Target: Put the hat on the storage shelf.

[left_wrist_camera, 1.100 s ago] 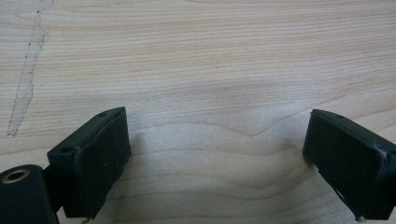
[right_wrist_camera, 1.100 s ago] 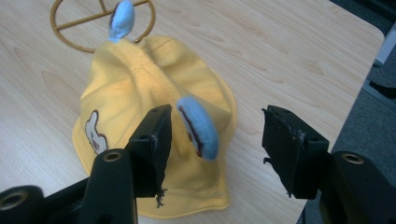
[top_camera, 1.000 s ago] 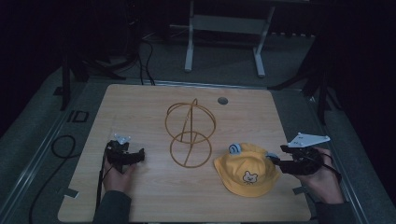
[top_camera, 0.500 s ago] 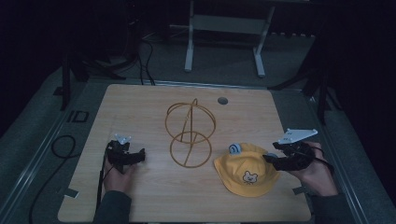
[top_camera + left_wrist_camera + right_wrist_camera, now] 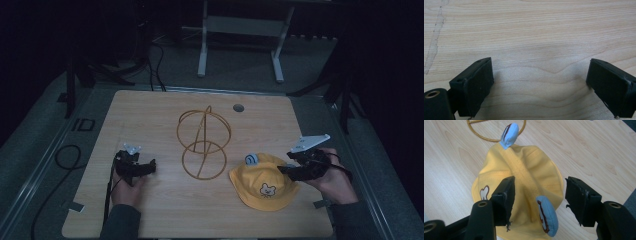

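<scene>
**Yellow hat now under your right gripper**

Yellow cloth sits between your right gripper's jaws: in the right gripper view the yellow hat [image 5: 519, 192] lies flat on the wooden table [image 5: 584, 147], and the near blue ear [image 5: 545, 216] sits in the gap between the two spread jaws, with neither jaw touching it. The right gripper [image 5: 295, 170] has moved in toward nine o'clock over the last second; it stood off the brim at the hat's three o'clock side and now overlaps that edge. That suggests the grasp is about to begin, probably on the near ear or the crown fabric beneath it. You still need to come down and close before anything lifts.

At the table's eight o'clock, your left gripper [image 5: 136, 167] has not shifted. Its jaws stand wide apart over bare wood, holding nothing.

Farther out, at the hat's eleven o'clock, the far blue ear [image 5: 509, 132] points toward the gold wire stand [image 5: 203, 141], which stands upright at the table's centre, its base ring just beside the brim. Beyond it, near twelve o'clock, a small grey disc [image 5: 238, 107] lies well apart.
</scene>
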Motion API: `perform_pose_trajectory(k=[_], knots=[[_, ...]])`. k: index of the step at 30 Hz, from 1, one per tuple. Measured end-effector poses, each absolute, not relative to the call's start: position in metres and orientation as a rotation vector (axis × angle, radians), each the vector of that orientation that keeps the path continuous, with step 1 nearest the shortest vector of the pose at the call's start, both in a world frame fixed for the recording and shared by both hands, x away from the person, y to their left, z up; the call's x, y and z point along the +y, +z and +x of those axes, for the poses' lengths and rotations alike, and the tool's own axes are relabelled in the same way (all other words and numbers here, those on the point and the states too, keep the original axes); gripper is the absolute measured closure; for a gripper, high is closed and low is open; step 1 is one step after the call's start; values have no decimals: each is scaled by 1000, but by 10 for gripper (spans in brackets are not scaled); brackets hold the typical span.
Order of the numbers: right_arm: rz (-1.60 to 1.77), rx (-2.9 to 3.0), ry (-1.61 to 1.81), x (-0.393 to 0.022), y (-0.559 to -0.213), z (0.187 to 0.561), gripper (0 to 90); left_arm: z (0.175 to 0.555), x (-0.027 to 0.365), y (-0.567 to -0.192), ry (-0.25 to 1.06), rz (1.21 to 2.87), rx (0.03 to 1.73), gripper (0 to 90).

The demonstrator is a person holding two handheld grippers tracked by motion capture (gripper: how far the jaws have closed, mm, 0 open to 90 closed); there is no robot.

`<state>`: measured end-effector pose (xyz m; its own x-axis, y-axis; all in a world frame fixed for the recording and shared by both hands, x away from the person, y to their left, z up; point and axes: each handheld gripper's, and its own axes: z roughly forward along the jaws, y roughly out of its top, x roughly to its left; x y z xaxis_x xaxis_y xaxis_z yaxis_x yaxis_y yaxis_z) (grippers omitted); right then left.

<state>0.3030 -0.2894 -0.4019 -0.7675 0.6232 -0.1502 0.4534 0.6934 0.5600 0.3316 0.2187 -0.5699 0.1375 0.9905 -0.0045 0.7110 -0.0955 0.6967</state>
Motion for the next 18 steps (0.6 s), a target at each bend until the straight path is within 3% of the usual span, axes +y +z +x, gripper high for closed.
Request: perform_pose_trajectory(k=[18], knots=[[763,2667,627,-272,-402,309,398,332,218,-570,655,1871,1626,72]])
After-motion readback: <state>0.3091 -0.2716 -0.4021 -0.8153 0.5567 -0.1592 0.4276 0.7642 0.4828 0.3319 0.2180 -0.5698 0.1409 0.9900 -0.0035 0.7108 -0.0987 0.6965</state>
